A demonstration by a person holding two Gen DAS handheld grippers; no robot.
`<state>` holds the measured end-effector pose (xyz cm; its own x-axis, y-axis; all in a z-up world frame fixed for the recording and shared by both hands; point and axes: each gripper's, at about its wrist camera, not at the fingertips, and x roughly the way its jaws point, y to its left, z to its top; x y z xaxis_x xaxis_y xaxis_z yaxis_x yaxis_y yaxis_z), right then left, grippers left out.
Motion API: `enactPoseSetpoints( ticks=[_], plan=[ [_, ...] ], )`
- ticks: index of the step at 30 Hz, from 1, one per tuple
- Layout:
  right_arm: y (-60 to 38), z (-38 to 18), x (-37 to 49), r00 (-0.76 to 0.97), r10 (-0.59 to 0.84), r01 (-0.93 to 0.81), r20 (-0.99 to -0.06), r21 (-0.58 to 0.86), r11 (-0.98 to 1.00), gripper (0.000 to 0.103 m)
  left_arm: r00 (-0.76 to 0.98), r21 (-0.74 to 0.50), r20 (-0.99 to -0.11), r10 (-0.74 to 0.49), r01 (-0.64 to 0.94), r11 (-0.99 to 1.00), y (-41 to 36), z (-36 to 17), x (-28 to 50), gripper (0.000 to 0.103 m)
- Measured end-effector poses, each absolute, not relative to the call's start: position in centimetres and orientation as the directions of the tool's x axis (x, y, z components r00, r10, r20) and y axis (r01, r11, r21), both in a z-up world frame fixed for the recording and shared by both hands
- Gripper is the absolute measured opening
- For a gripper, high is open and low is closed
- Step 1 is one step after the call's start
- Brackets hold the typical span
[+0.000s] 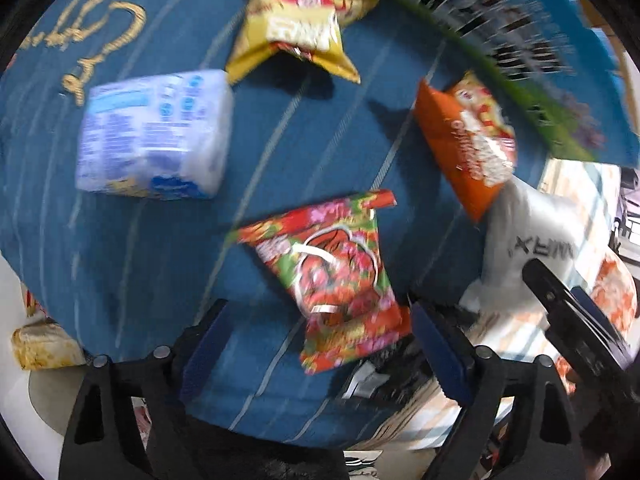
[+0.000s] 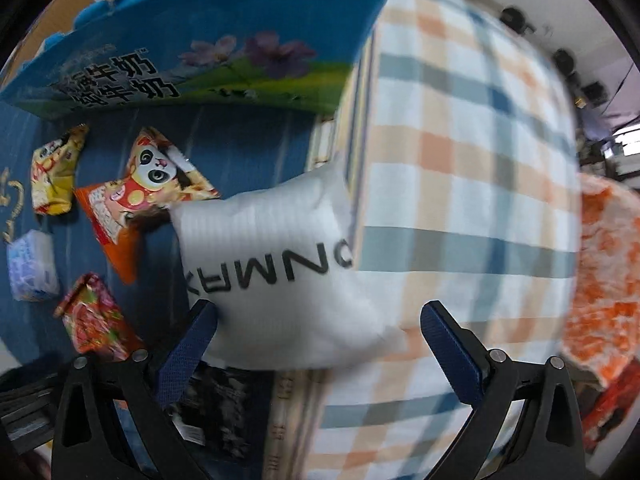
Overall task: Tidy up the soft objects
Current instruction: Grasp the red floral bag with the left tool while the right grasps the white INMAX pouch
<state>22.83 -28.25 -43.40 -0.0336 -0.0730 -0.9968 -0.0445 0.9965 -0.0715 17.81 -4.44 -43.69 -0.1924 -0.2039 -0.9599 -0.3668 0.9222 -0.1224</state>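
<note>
Soft packets lie on a blue cloth [image 1: 132, 240]. My left gripper [image 1: 320, 344] is open, its fingers either side of a red-green candy bag [image 1: 340, 276]. Beyond it lie a white-blue tissue pack [image 1: 156, 136], a yellow snack bag [image 1: 298, 20] and an orange panda snack bag [image 1: 468, 140]. My right gripper [image 2: 320, 340] is open over a white air pillow [image 2: 272, 276] marked with black letters; the left fingertip [image 2: 200, 328] is at its edge. The right gripper also shows in the left wrist view [image 1: 568, 312]. The candy bag [image 2: 94, 316], orange bag [image 2: 132, 196], yellow bag [image 2: 56, 176] and tissue pack [image 2: 32, 264] show at left.
A blue milk carton box [image 2: 200, 40] stands open at the back of the cloth. A checked plaid cloth [image 2: 460, 180] covers the right side, with an orange-white fluffy item [image 2: 608, 280] beyond it. A dark printed packet [image 2: 216, 408] lies under the pillow's near edge.
</note>
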Motion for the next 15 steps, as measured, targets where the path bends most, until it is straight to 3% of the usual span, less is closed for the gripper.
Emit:
enactPoseSetpoints(
  ticks=[3, 5, 9, 15],
  plan=[
    [-28.1, -44.1, 23.4, -0.052, -0.04, -0.04, -0.998, -0.038, 0.999, 0.103, -0.202, -0.119, -0.957, -0.208, -0.381, 0.917, -5.3, -45.0, 18.3, 0.074],
    [-27.8, -44.6, 23.7, -0.067, -0.033, -0.049, -0.997, -0.03, 0.998, 0.103, -0.217, -0.106, -0.956, -0.2, -0.381, 0.919, -5.8, -45.8, 18.3, 0.056],
    [-27.1, -46.2, 23.8, -0.115, -0.088, -0.079, -0.989, -0.079, 0.994, 0.099, -0.207, -0.075, -0.967, -0.148, -0.324, 0.943, -7.3, -45.8, 18.2, 0.05],
    [-27.9, -46.3, 22.8, -0.143, -0.065, -0.084, -0.988, -0.053, 0.995, 0.088, -0.141, 0.027, -0.99, 0.018, -0.06, 0.998, -10.4, -44.1, 17.9, 0.045]
  ],
)
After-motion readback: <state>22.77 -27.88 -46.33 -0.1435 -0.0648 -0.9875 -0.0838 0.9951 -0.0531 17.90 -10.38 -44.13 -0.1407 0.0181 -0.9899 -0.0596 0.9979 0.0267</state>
